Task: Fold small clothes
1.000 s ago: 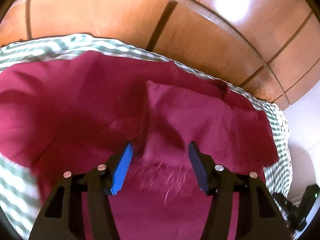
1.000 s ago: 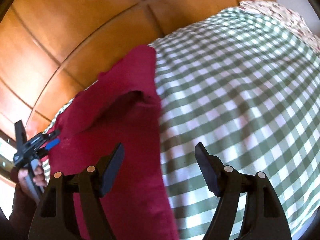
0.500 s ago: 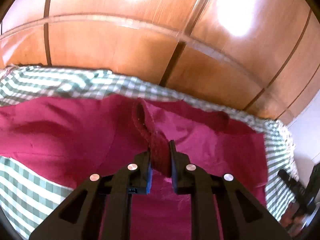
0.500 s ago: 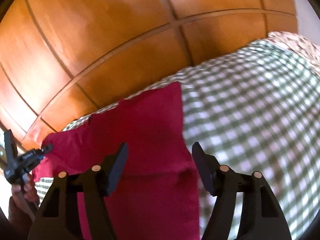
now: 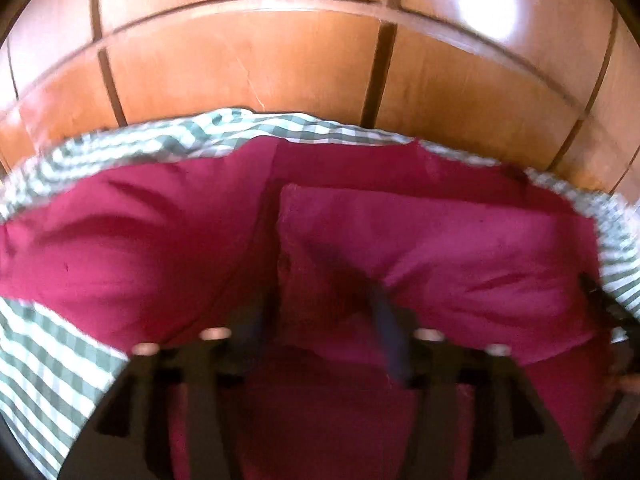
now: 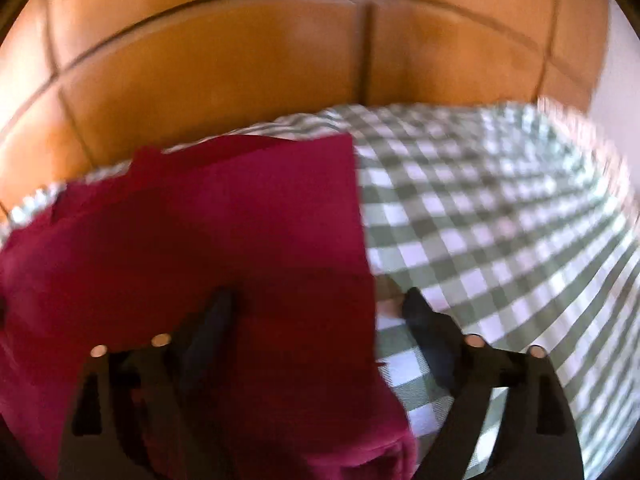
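A magenta garment [image 5: 440, 240] lies spread on the green-and-white checked sheet [image 5: 48, 360], one flap folded over its right half. My left gripper [image 5: 324, 320] is open, fingers either side of a raised fold near the garment's middle; the view is blurred. In the right wrist view the garment [image 6: 200, 240] fills the left half, its straight right edge running down the middle. My right gripper [image 6: 316, 312] is open and straddles that edge, left finger over the cloth, right finger over the checked sheet [image 6: 500, 220].
Polished wooden panels [image 5: 280, 60] stand right behind the bed's far edge and also show in the right wrist view [image 6: 240, 60]. The other gripper and hand [image 5: 616, 320] show at the right edge of the left wrist view.
My left gripper, shut on a fold of the garment half a second ago, has opened and released it. My right gripper stayed open and came lower over the garment's right edge.
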`<state>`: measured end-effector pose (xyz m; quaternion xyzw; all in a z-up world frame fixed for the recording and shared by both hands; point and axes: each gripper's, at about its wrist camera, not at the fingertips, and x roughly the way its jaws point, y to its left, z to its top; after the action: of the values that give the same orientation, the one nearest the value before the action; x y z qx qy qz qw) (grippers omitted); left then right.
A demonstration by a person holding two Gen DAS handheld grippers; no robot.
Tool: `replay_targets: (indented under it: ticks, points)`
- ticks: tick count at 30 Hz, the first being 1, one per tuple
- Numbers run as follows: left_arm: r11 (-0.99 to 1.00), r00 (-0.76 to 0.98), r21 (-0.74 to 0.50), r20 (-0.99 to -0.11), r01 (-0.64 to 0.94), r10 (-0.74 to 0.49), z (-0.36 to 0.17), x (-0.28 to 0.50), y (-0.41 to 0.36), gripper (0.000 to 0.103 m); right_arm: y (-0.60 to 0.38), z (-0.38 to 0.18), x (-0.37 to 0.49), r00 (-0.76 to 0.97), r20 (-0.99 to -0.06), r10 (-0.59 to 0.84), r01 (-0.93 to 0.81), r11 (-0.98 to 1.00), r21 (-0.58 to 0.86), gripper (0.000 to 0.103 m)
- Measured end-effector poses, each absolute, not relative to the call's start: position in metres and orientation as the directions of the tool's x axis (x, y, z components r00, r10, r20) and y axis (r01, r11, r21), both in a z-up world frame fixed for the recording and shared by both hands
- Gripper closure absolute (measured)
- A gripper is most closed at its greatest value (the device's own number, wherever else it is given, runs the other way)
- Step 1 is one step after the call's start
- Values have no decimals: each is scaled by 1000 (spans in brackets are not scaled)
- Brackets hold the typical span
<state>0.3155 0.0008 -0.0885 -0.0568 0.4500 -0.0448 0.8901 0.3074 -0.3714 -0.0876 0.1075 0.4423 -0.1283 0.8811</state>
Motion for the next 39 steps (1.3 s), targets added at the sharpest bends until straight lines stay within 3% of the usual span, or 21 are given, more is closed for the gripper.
replay_targets:
  ticks: [7, 9, 15, 19, 22, 23, 26, 30, 31, 32, 33, 36, 39]
  points:
    - [918, 601, -367, -772, -153, -208, -80, 259, 100, 49, -348, -49, 281, 622, -743, -249, 337, 941, -33, 12]
    - [880, 614, -429, -756, -202, -227, -83, 243, 138, 58, -330, -37, 260, 655, -726, -207, 285, 959, -17, 12]
    - [758, 664, -490, -741, -431, -101, -95, 217, 264, 58, -258, -36, 216, 679, -733, -46, 59, 998, -9, 11]
    - [631, 663, -536, -747, -561, -45, -104, 217, 340, 58, -213, -57, 209, 651, -758, -39, -51, 994, -95, 11]
    - [556, 672, -569, -740, -606, -24, -109, 222, 383, 58, -197, -75, 208, 620, -781, -81, -50, 989, -142, 10]
    - [539, 669, -568, -743, -622, -11, -110, 226, 395, 59, -198, -76, 209, 614, -785, -90, -34, 990, -140, 4]
    - [507, 671, -579, -742, -638, -3, -114, 236, 420, 58, -211, -81, 214, 579, -816, -15, -12, 1000, -27, 3]
    - [509, 665, -575, -747, -641, -7, -118, 256, 436, 58, -210, -82, 214, 586, -810, -21, -11, 999, -33, 3]
    - [518, 653, -558, -757, -648, 2, -120, 261, 436, 66, -209, -82, 214, 587, -809, -24, -9, 999, -36, 3]
    - [538, 633, -525, -774, -659, 21, -117, 266, 433, 89, -209, -83, 215, 587, -809, -25, -9, 999, -37, 3]
    - [545, 623, -513, -782, -663, 22, -117, 269, 433, 95, -208, -84, 214, 587, -809, -25, -9, 999, -37, 3]
    - [540, 659, -555, -752, -632, -2, -100, 270, 427, 96, -210, -84, 214, 587, -809, -24, -8, 999, -36, 3]
    - [604, 754, -631, -653, -488, -73, -60, 276, 395, 96, -210, -83, 214, 587, -809, -24, -7, 999, -35, 3]
